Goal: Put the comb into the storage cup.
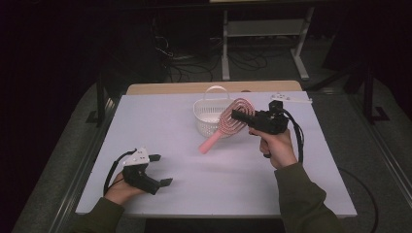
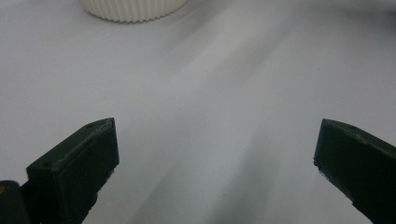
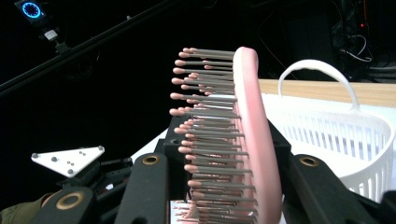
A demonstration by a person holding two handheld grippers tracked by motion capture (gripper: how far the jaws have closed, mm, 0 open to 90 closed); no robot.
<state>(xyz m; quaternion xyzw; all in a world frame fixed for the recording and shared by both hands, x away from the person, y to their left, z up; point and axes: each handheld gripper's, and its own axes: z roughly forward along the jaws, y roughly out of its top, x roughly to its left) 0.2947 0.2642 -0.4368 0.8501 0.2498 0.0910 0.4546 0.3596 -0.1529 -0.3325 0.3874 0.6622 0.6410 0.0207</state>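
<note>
White tabletop (image 1: pixel 204 179) fills the middle of the high view, with dark floor, cables and a metal frame beyond its far edge.

Nearest you, at the lower left of that view, your left gripper (image 1: pixel 158 170) rests low over the table with its jaws spread wide and nothing between them. The left gripper view confirms this: two black jaws stand far apart at the bottom corners over bare white surface, and at the top edge it adds the ribbed base of the white basket (image 2: pixel 133 9).

Farther in, right of centre, your right hand (image 1: pixel 277 145) holds the right gripper (image 1: pixel 241 115), which pinches the pink hairbrush (image 1: pixel 228 124) by its head. From above, the brush is lifted off the table, its handle slanting down toward the lower left and its oval head overlapping the basket (image 1: pixel 209 116); whether they touch you cannot tell from there.

The right gripper view shows what the high view hides: the hairbrush (image 3: pixel 250 135) stands on edge between the jaws, its bristles pointing to the left of the frame. Behind it at the right sits the slotted basket (image 3: pixel 341 140) with its arched handle, and at the lower left the left gripper's grey plate.
</note>
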